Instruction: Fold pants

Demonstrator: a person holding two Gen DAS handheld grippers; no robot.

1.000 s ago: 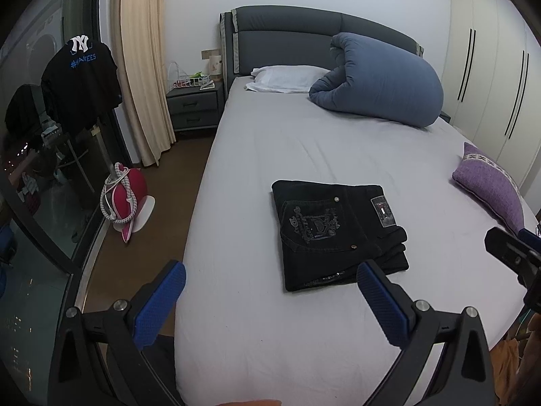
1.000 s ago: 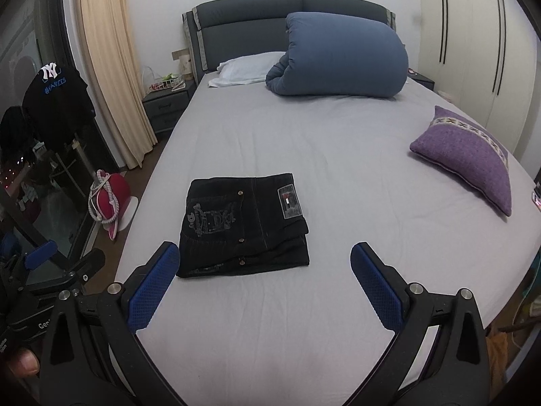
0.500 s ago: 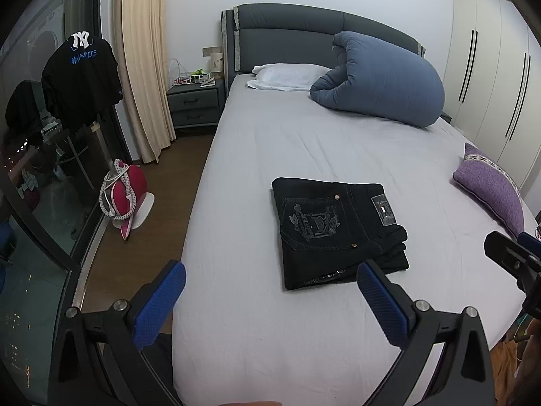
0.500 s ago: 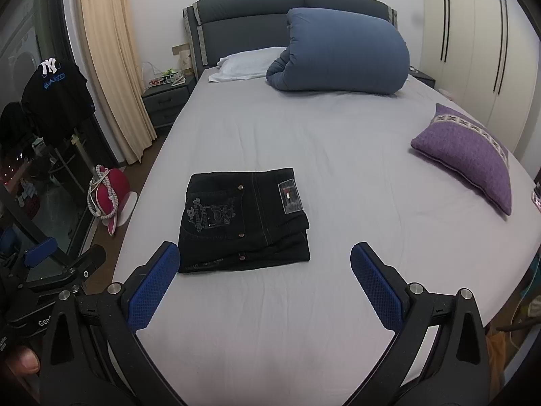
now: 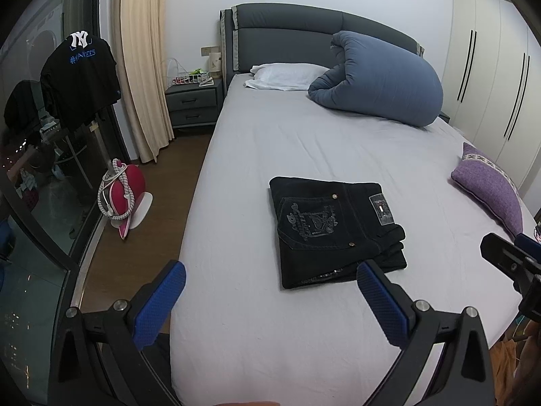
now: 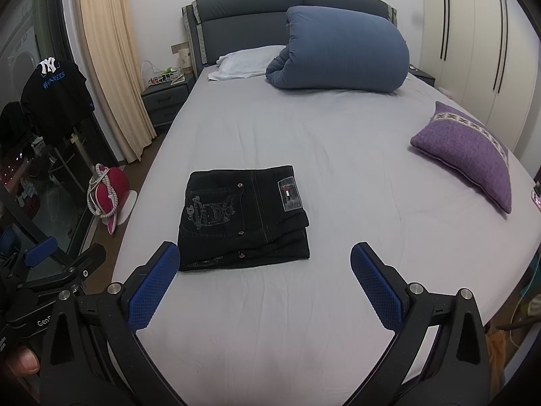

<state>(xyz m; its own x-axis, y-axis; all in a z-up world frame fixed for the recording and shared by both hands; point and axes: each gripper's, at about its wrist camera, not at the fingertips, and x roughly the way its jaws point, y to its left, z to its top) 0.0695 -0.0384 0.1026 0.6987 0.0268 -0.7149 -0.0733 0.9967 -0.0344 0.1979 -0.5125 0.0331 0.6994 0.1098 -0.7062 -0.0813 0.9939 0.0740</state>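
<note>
The black jeans (image 6: pixel 241 218) lie folded in a compact stack on the grey bed sheet (image 6: pixel 304 321), well short of the blue duvet roll (image 6: pixel 341 55). The left gripper (image 5: pixel 270 299) and right gripper (image 6: pixel 263 284) both hang spread wide and empty, near the stack. Judging from this, the fold looks finished, so a careless dip catching the loose lower layers could drag the stack open.

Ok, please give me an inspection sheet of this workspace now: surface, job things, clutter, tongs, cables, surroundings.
Surface: bed with grey sheet, lightly creased.
Job's things: black pants folded into a compact stack, lying flat.
Clutter: purple cushion, rolled blue duvet, white pillow on the bed.
Tongs: left tongs and right tongs both open, empty, clear of the pants.
Cables: nothing seen.
Surroundings: nightstand, beige curtain, wardrobe, black T-shirt hanging.
</note>
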